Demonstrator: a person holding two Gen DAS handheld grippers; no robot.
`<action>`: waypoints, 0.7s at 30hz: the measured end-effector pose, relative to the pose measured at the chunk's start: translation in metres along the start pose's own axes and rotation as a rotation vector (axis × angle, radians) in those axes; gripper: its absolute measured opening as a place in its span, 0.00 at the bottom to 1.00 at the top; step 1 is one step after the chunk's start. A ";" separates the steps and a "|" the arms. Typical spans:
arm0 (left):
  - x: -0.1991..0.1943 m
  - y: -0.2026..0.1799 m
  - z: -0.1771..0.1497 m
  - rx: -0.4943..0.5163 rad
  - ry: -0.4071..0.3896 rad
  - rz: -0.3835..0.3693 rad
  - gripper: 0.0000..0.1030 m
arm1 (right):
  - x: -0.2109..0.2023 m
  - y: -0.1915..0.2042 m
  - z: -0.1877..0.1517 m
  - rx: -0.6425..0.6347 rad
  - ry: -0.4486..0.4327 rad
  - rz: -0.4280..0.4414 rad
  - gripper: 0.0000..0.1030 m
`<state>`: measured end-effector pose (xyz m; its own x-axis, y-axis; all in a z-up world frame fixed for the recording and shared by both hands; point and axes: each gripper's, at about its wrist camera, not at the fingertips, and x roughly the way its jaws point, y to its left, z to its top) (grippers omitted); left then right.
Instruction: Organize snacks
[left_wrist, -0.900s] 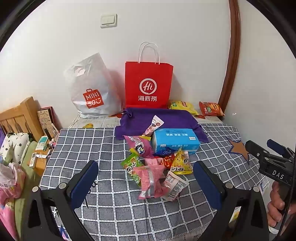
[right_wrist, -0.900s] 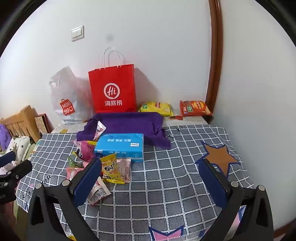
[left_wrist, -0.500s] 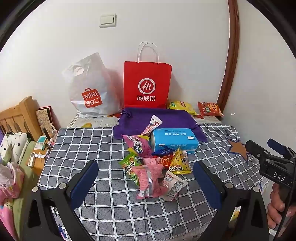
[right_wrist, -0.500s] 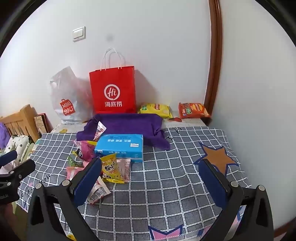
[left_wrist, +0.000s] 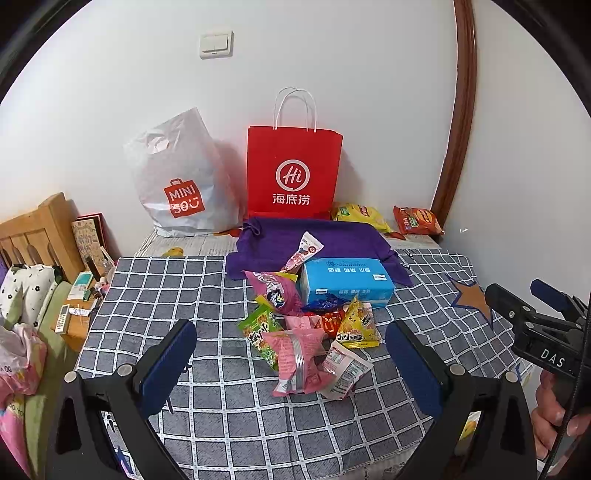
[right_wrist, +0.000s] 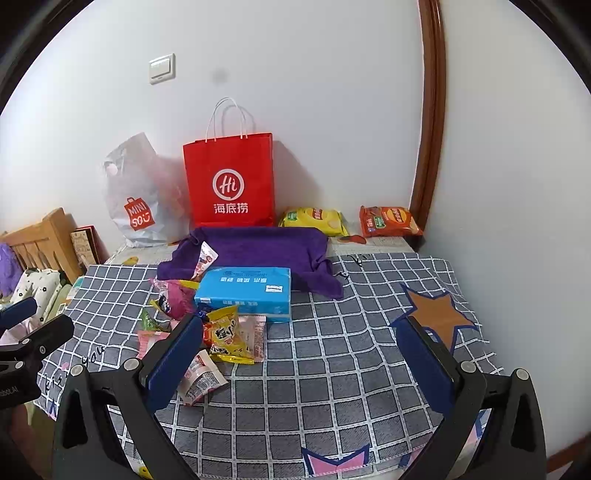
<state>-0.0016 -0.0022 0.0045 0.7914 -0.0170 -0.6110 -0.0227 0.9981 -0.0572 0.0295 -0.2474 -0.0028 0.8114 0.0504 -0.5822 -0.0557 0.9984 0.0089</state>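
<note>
A heap of small snack packets (left_wrist: 306, 332) lies mid-table on the grey checked cloth (left_wrist: 166, 295): pink, green, yellow and magenta bags beside a blue tissue pack (left_wrist: 345, 282). Behind them spreads a purple cloth (left_wrist: 314, 240). A red paper bag (left_wrist: 293, 171) and a white plastic bag (left_wrist: 181, 181) stand against the wall. My left gripper (left_wrist: 291, 365) hovers open in front of the heap, holding nothing. My right gripper (right_wrist: 301, 363) is open over bare cloth right of the same packets (right_wrist: 225, 334), with its left finger (right_wrist: 173, 358) overlapping them in view.
Yellow (right_wrist: 314, 219) and orange (right_wrist: 389, 221) chip bags lie at the back right by a brown door frame (right_wrist: 428, 129). A wooden headboard (left_wrist: 33, 236), bedding and small clutter sit off the table's left edge. A hand (left_wrist: 554, 417) grips the right tool.
Both views have shifted only slightly; the scene sits a touch lower and nearer. No packet has moved, and both grippers stay wide open.
</note>
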 end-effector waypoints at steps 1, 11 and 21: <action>-0.001 0.000 0.000 0.000 -0.001 0.000 0.99 | 0.000 0.000 0.000 -0.001 0.000 0.001 1.00; -0.002 0.000 -0.001 -0.001 -0.004 -0.003 0.99 | -0.001 0.000 0.000 0.003 0.006 0.000 1.00; -0.003 0.000 -0.002 -0.001 -0.006 -0.002 0.99 | -0.001 -0.001 -0.002 0.008 0.008 0.000 1.00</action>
<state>-0.0056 -0.0023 0.0049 0.7949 -0.0186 -0.6064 -0.0220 0.9980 -0.0594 0.0276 -0.2483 -0.0040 0.8070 0.0507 -0.5884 -0.0511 0.9986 0.0161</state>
